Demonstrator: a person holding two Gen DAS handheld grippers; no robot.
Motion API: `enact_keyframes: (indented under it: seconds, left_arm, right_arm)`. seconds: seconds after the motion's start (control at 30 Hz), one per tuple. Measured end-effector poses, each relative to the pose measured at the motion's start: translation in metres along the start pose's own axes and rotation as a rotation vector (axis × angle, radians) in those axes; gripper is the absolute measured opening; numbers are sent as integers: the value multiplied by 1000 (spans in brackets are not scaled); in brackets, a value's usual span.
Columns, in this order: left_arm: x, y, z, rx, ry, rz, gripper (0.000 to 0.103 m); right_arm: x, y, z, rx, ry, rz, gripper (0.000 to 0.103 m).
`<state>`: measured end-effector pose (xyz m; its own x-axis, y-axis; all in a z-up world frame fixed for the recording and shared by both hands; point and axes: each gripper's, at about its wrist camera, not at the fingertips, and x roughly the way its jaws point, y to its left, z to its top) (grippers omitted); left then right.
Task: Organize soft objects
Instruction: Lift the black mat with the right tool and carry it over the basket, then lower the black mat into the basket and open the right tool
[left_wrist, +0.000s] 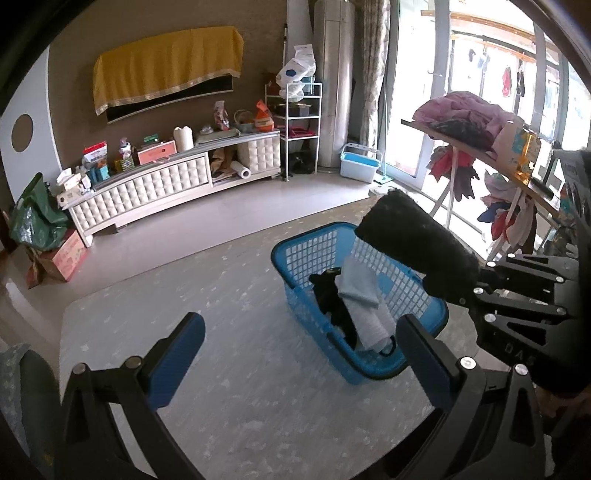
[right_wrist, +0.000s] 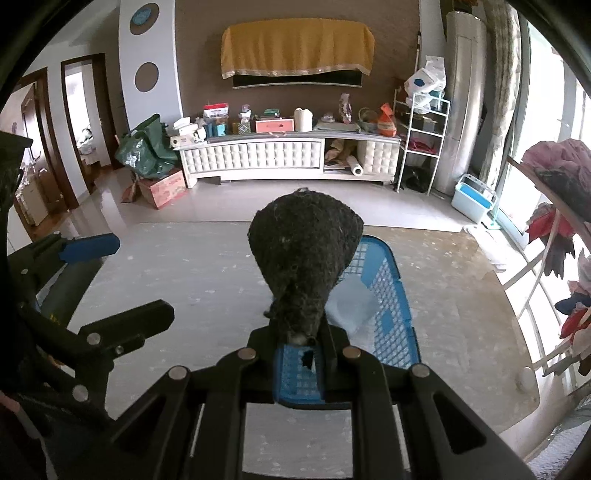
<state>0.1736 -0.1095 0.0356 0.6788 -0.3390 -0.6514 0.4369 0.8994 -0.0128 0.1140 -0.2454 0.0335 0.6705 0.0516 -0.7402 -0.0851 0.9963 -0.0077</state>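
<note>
A blue plastic basket (left_wrist: 314, 251) stands on the grey table (left_wrist: 229, 295). It holds a black cloth (left_wrist: 332, 299) and a pale folded towel (left_wrist: 364, 302). My right gripper (right_wrist: 301, 334) is shut on a dark fuzzy soft object (right_wrist: 304, 240) and holds it above the basket (right_wrist: 384, 295). In the left wrist view the same object (left_wrist: 410, 243) sticks out from the right gripper over the basket's right side. My left gripper (left_wrist: 303, 343) is open and empty, in front of the basket; it also shows in the right wrist view (right_wrist: 122, 277).
A rack (left_wrist: 480, 144) with piled clothes stands right of the table by the window. A white TV cabinet (left_wrist: 166, 184) with clutter lines the far wall. A light blue bin (left_wrist: 360, 164) and a green bag (left_wrist: 33, 218) sit on the floor.
</note>
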Motion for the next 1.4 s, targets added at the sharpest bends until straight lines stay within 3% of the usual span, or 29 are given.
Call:
enact_keyframes:
  seconds: [0.43, 0.73, 1.03, 1.13, 1.2, 1.4]
  left_arm:
    - [56, -3, 6, 10, 63, -26, 103]
    - [106, 5, -4, -5, 155, -40, 103]
    - [133, 12, -8, -21, 190, -64, 103]
    - [138, 13, -9, -29, 197, -71, 103]
    - [142, 14, -10, -32, 205, -63, 103]
    - [143, 18, -12, -48, 212, -62, 103]
  right_arm:
    - [35, -22, -6, 52, 75, -29, 14]
    - [76, -31, -16, 76, 170, -12, 14]
    - [100, -38, -16, 95, 224, 8, 14]
    - [106, -38, -18, 95, 244, 12, 25]
    - [108, -40, -18, 96, 261, 15, 49]
    - [98, -39, -19, 95, 259, 17, 86]
